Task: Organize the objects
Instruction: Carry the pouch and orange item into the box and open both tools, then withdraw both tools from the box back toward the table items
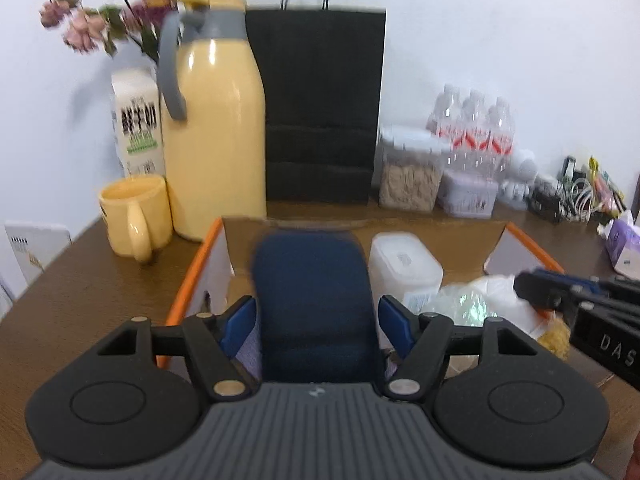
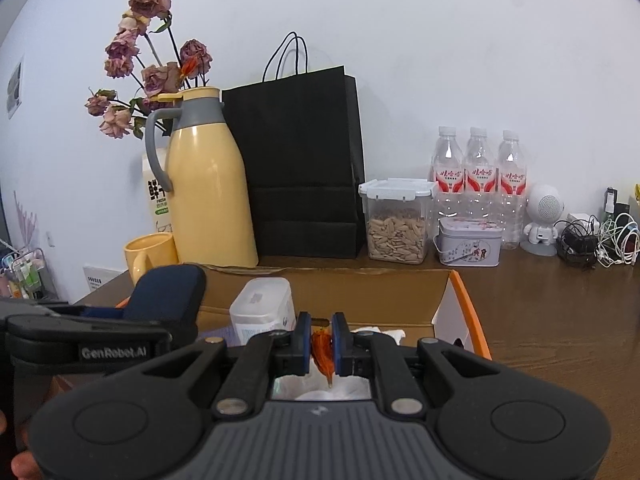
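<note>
My left gripper (image 1: 316, 312) is shut on a dark blue case (image 1: 314, 300), held upright above the open cardboard box (image 1: 192, 276) with orange edges. The case also shows in the right wrist view (image 2: 168, 292). My right gripper (image 2: 321, 340) is shut on a small orange flower piece (image 2: 322, 354), above a white plastic bag (image 2: 320, 390) in the box. The right gripper shows at the right edge of the left wrist view (image 1: 532, 284). A white lidded container (image 1: 404, 264) stands in the box beside the case.
On the brown table (image 2: 560, 320) behind the box stand a yellow thermos jug (image 2: 208, 184), a yellow mug (image 2: 150, 258), a milk carton (image 1: 138, 128), a black paper bag (image 2: 304, 160), a seed container (image 2: 396, 220), a tin (image 2: 468, 240), three water bottles (image 2: 480, 176) and cables (image 2: 600, 240).
</note>
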{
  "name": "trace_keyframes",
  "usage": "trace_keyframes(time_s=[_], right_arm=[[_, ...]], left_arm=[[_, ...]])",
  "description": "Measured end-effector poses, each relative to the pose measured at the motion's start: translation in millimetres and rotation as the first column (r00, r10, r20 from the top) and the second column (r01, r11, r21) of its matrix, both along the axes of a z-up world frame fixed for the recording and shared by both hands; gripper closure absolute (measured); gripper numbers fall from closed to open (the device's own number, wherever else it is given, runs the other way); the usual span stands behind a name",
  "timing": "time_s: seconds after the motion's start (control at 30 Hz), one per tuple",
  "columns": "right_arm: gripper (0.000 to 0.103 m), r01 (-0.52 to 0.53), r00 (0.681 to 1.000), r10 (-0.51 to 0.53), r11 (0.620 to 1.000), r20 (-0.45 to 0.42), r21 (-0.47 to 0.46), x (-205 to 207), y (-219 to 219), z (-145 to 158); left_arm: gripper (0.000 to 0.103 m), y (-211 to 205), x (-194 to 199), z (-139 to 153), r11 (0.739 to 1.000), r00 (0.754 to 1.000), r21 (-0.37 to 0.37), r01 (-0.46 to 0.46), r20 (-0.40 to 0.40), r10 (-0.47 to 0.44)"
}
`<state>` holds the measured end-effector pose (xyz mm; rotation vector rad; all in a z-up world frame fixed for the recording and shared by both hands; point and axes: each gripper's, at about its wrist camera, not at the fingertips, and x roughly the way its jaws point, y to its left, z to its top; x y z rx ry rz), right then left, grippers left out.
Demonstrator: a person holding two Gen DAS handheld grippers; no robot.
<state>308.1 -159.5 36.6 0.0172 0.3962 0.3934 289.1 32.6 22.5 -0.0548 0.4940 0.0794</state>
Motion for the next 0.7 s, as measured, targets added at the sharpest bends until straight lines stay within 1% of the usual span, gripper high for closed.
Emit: trace_keyframes(time_s=[0.03,0.07,0.1,0.13,0.17,0.2,0.23,0.37,0.7], right_arm=[[0.089,0.002,1.000,-0.002,1.000,0.001,0.000,-1.3,-0.7,-0.7],[0.085,0.006,1.000,-0.006,1.000,0.002,-0.004,-1.5,-1.1,-0.6],[0.074,0.005,1.000,-0.005,1.000,0.000,-0.004,-2.7,-1.6,-0.2],[0.056,0.007,1.000,-0.007,1.000,0.000,-0.003,-3.3,-2.3,-0.3],[0.046,0.012,1.000,-0.012,1.000,0.004,-0.001,-4.4,-3.0,-0.2],[0.027,0.018,1.000,-0.018,1.000,0.010,-0.003,-5.5,-3.5,0.2],[0.013,0.026,0.999,-0.026,1.000,0.020,-0.005,-7.1,-3.9,0.9],[0.000,0.045,0.998,-0.045,0.999,0.044,-0.002,-10.4,-7.2,4.2],[0.000,0.048,0.997,-0.048,0.999,0.057,0.004,-16.3,-11.6,10.7]], left_arm=[[0.008,0.1,-4.2,2.4,1.000,1.000,0.008,-0.013,0.023,0.013],[0.000,0.3,-8.4,5.3,0.999,0.998,0.015,-0.032,0.053,0.031],[0.000,0.4,-13.0,7.5,0.999,0.995,0.021,-0.050,0.084,0.048],[0.000,0.3,-16.0,9.8,0.998,0.993,0.027,-0.059,0.101,0.056],[0.000,0.6,-18.7,12.1,0.998,0.992,0.028,-0.062,0.110,0.059],[0.000,1.0,-20.1,13.1,0.998,0.991,0.024,-0.066,0.115,0.062],[0.000,1.8,-20.7,13.8,0.997,0.991,0.018,-0.071,0.118,0.068],[0.000,2.8,-18.6,13.8,0.997,0.991,0.013,-0.081,0.111,0.079],[0.000,-0.1,-27.7,20.0,0.997,0.988,0.015,-0.077,0.136,0.074]])
